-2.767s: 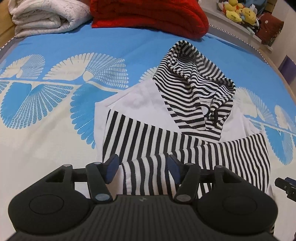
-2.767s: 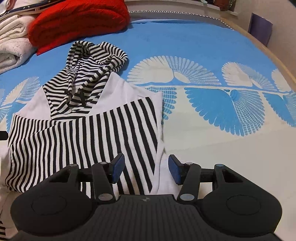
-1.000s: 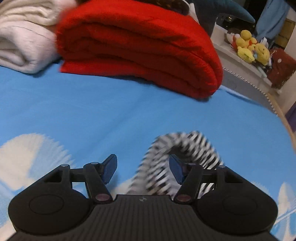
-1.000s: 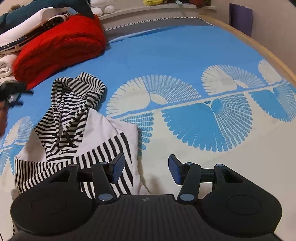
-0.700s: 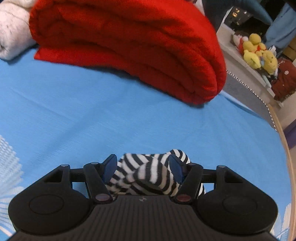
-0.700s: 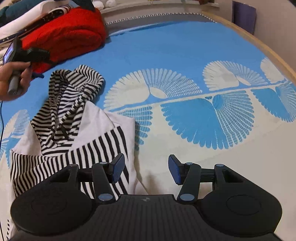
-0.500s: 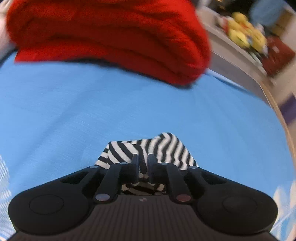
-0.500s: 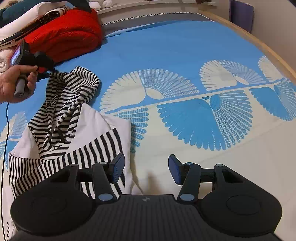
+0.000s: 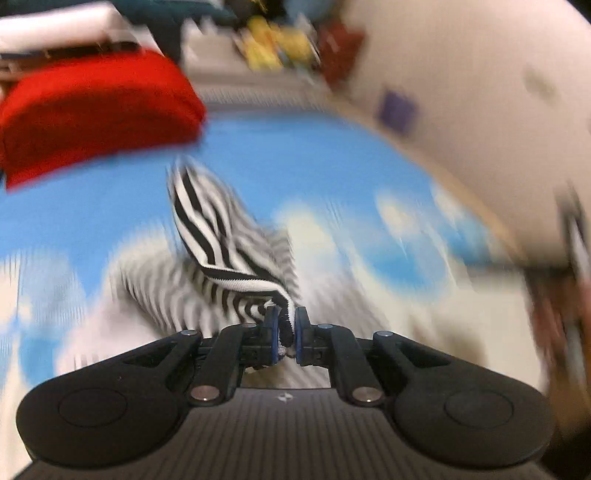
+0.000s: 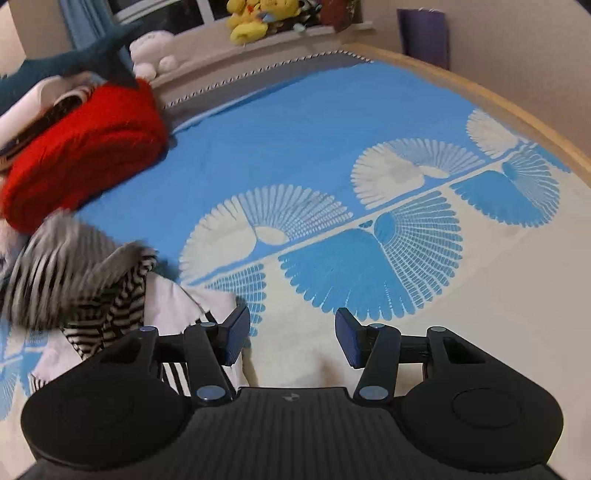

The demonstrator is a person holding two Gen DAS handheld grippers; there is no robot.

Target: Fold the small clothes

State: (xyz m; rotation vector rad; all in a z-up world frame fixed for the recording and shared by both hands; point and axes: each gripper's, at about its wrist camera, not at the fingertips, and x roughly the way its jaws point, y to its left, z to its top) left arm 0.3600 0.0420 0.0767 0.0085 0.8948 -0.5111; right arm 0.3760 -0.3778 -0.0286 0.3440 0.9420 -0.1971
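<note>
In the left wrist view, nearest the lens, the left gripper [image 9: 282,328] is clamped on a thin rolled edge of the striped hood [image 9: 221,243], the blue pads pinching the hem right at their tips. The hood stretches away toward 11 o'clock, lifted clear of the bed [image 9: 314,155], and the whole view is smeared. The bite looks shallow, so a quick swing could pull the hem out and let the hood drop in a heap short of the body.

In the right wrist view the right gripper [image 10: 291,334] hangs with its jaws apart and nothing between them, over bare sheet. At its 9 o'clock lies the small hooded top [image 10: 122,295], white body and striped sleeves on the bed, its raised hood a grey blur at the left edge. Nothing pins that body down, so in my judgement a pull on the hood could drag the whole garment and undo the crossed sleeves.

Farther off, at 10 o'clock, sits the folded red blanket [image 10: 85,147], near enough that a wide arc might brush it. Beyond it, plush toys [image 10: 258,16] line the ledge.
</note>
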